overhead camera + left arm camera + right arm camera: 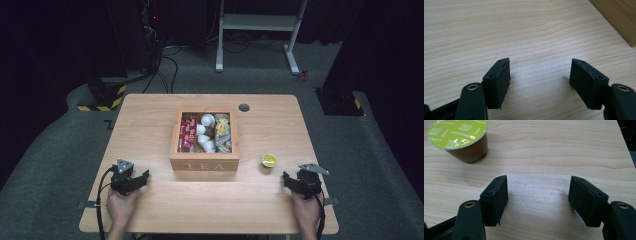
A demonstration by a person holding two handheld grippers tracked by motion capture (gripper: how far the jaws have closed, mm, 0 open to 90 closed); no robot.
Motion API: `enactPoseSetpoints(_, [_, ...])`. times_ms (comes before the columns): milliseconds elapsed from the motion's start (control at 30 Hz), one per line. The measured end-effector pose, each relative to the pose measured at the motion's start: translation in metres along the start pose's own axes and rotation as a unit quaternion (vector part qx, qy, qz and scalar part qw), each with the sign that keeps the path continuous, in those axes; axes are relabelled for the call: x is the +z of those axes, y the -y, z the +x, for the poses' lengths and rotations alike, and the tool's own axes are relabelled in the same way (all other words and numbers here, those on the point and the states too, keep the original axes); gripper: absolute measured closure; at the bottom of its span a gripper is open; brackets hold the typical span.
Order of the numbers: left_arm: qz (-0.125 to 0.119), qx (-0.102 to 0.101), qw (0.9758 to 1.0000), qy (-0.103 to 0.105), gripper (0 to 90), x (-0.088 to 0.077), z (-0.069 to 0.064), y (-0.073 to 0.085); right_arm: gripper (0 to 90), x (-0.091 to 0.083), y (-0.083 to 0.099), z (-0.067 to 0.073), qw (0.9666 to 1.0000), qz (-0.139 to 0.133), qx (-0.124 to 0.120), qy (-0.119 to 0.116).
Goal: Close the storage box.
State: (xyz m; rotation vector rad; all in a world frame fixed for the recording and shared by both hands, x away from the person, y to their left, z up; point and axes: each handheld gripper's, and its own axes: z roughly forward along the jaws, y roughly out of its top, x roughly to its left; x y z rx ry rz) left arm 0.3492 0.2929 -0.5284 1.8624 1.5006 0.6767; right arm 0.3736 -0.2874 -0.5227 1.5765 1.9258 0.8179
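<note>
A wooden box marked TEA (204,164) stands mid-table, holding red packets, white capsules and yellow sachets. A coffee capsule with a yellow-green lid (269,160) sits on the table right of the box; in the right gripper view the same capsule (461,138) lies ahead and to the left of the jaws. My left gripper (141,178) rests near the front left of the table, jaws wide apart over bare wood (540,72). My right gripper (289,179) rests at the front right, open with nothing between its pads (539,195).
The box's corner (616,20) shows at the upper right of the left gripper view. A round cable hole (244,107) lies behind the box. The table's right edge (624,145) is near my right gripper. Beyond the table are a white frame (257,30) and cables on the floor.
</note>
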Motion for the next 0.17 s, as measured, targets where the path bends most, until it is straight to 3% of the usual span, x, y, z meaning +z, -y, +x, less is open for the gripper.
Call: enactPoseSetpoints(167, [0.001, -0.001, 1.0, 0.001, 32.8, 0.0, -0.0003, 0.0, 32.2, -0.0001, -0.0001, 0.0002, 1.0, 0.001, 0.001, 0.0])
